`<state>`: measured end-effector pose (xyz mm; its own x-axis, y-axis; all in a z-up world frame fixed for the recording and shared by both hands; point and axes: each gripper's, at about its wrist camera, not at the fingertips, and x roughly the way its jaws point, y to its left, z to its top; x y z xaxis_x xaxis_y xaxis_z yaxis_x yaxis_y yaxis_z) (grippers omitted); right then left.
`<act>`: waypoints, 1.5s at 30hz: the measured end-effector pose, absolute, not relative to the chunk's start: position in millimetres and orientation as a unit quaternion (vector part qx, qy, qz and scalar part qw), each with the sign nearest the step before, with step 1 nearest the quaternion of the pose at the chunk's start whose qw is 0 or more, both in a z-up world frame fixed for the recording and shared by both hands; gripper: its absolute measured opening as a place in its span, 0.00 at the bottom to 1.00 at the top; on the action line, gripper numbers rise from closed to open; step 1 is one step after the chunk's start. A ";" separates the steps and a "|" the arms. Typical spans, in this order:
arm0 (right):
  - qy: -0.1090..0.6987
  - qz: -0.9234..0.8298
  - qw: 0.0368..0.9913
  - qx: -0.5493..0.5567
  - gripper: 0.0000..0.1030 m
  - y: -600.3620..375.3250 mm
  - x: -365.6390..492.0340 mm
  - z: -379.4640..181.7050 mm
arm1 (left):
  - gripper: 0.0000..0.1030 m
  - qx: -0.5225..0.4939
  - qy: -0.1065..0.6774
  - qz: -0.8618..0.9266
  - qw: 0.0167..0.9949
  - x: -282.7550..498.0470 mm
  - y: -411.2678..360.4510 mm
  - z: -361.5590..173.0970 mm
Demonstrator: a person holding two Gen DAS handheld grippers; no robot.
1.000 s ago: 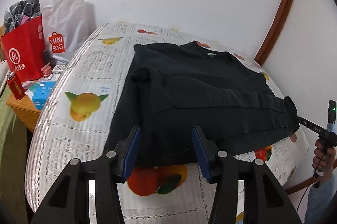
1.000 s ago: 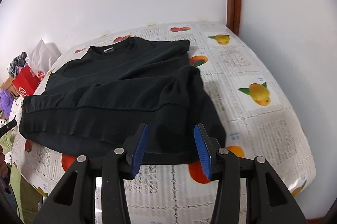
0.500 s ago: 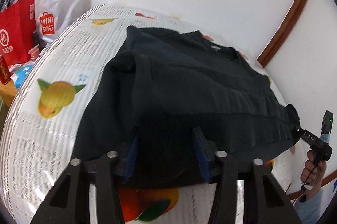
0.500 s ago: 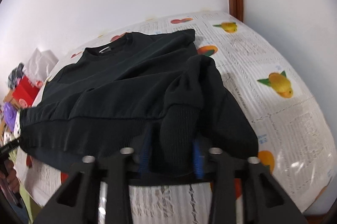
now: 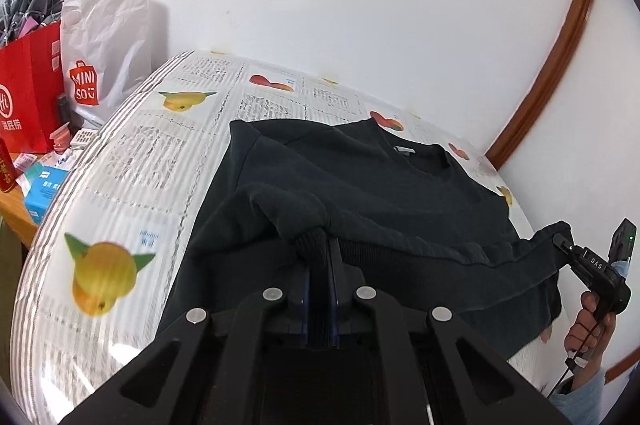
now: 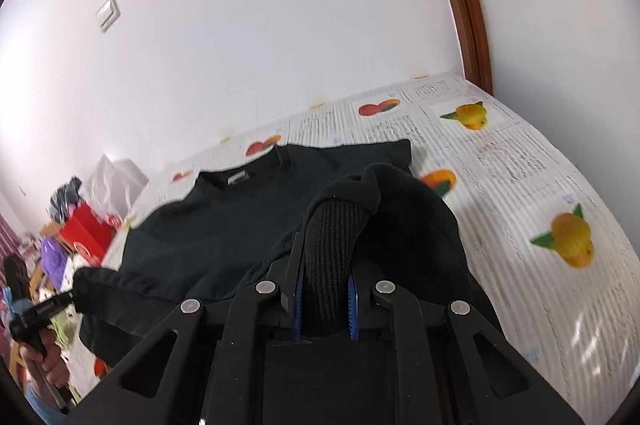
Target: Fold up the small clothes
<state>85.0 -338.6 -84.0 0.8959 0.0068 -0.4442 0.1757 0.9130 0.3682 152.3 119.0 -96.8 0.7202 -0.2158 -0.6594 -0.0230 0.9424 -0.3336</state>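
A black sweatshirt (image 5: 372,185) lies on a table covered with a fruit-print cloth (image 5: 160,153), collar toward the wall. My left gripper (image 5: 320,265) is shut on the ribbed hem at the sweatshirt's left bottom corner and holds it lifted off the table. My right gripper (image 6: 325,265) is shut on the ribbed hem (image 6: 332,245) at the right bottom corner, also raised. The sweatshirt (image 6: 240,217) sags between both grippers. The right gripper also shows in the left wrist view (image 5: 560,245), and the left gripper shows in the right wrist view (image 6: 74,295).
A red paper bag (image 5: 28,85) and a white shopping bag (image 5: 104,57) stand left of the table, with small boxes (image 5: 42,189) on a low wooden stand. White walls close the back. A brown door frame (image 5: 560,45) runs at the right.
Both grippers closed on the hem corners and lifted them up off the table. The hem now hangs raised between them, and the views tilted upward.
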 end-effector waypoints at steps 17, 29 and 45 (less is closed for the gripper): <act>0.295 -0.095 0.935 0.173 0.32 -360.7 134.4 -110.0 | 0.15 -0.129 0.400 -0.037 0.907 190.7 115.7 -117.5; 0.290 -0.054 0.951 0.099 0.39 -297.1 74.7 -83.4 | 0.42 -0.083 0.403 -0.072 0.909 134.3 104.1 -111.3; 0.375 -0.097 0.919 0.079 0.16 -276.8 133.2 -127.8 | 0.48 0.000 0.433 -0.074 0.898 164.8 32.1 -126.4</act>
